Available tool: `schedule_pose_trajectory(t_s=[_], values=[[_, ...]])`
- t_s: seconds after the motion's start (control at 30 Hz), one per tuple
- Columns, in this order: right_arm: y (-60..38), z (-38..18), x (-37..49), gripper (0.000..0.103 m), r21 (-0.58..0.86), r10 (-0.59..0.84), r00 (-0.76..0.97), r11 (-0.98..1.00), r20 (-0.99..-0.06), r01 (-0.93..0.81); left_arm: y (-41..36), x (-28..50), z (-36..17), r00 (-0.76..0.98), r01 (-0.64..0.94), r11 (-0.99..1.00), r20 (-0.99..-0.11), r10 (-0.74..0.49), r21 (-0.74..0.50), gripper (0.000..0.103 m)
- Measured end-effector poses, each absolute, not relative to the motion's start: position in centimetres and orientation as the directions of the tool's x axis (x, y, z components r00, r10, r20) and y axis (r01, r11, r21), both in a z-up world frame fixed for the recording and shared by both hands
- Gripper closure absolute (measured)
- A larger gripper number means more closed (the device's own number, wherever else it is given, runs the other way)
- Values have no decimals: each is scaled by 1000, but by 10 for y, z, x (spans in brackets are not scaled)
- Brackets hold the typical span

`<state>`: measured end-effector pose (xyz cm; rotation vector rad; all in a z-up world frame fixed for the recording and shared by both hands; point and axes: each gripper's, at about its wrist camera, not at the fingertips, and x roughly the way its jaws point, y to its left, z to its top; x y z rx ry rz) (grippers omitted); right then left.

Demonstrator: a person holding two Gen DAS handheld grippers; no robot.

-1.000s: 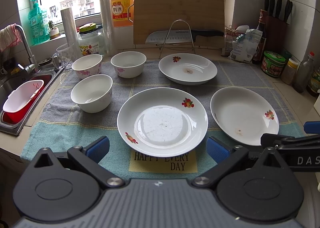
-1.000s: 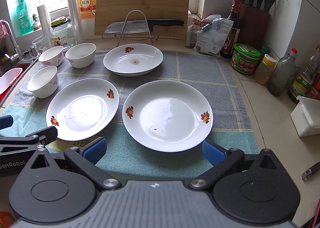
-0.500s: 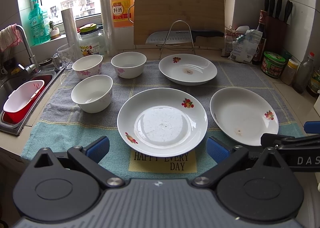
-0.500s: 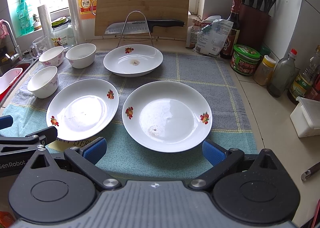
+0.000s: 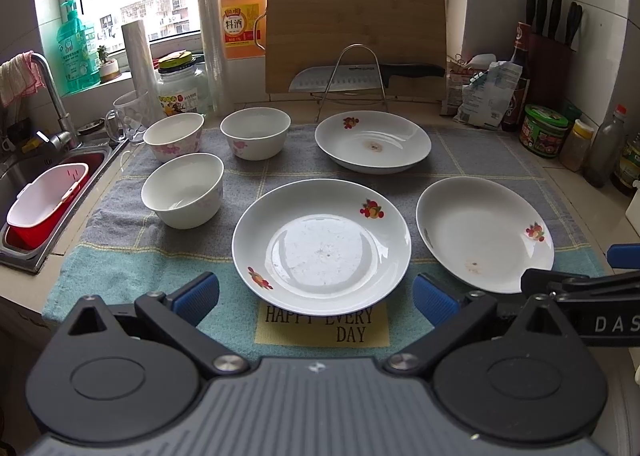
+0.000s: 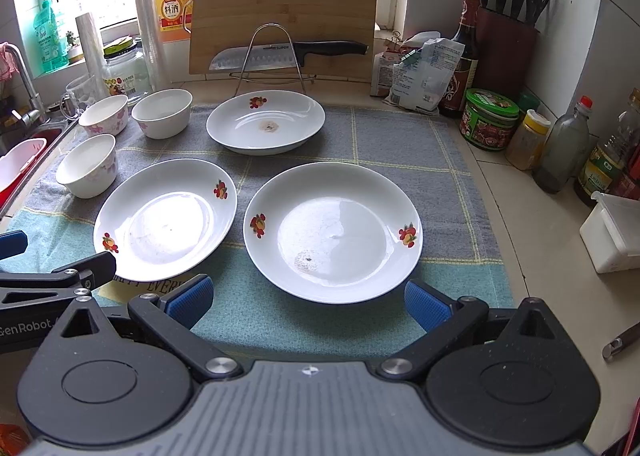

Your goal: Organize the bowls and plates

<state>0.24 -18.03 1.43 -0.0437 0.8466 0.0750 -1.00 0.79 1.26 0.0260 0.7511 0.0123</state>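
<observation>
Three white plates with fruit prints lie on a towel: a near middle plate [image 5: 320, 244] [image 6: 164, 215], a right plate [image 5: 480, 232] [image 6: 332, 232] and a far plate [image 5: 372, 139] [image 6: 266, 121]. Three white bowls stand at the left: a near bowl [image 5: 182, 189] [image 6: 86, 165], a far left bowl [image 5: 174, 135] [image 6: 105, 115] and a far middle bowl [image 5: 256, 131] [image 6: 162, 111]. My left gripper [image 5: 316, 298] is open and empty just before the middle plate. My right gripper [image 6: 308, 298] is open and empty just before the right plate.
A sink [image 5: 24, 183] with a red and white basket [image 5: 44, 199] lies at the left. A wire rack with a knife [image 5: 360, 75] and a cutting board [image 5: 356, 31] stand behind the plates. Jars and bottles [image 6: 528, 135] line the right counter, with a knife block [image 6: 506, 43].
Both grippers have edged slightly forward toward the plates. Nothing else has moved.
</observation>
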Motion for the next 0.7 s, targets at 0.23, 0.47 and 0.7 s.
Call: schedule_pose_trajectory(t_s=[0.23,0.47,0.7], values=[[-182,13,0,0,-4,61,662,995,-747,-96,8,-12,12,742,-6,1000,-671,4,0,1],[-185,16,-5,0,6,85,684,993,-724,-116,4,-16,19,766,22,1000,-643,-8,14,1],[-193,22,-15,0,8,129,730,986,-672,-167,0,-13,20,758,67,997,-648,-69,-27,1]])
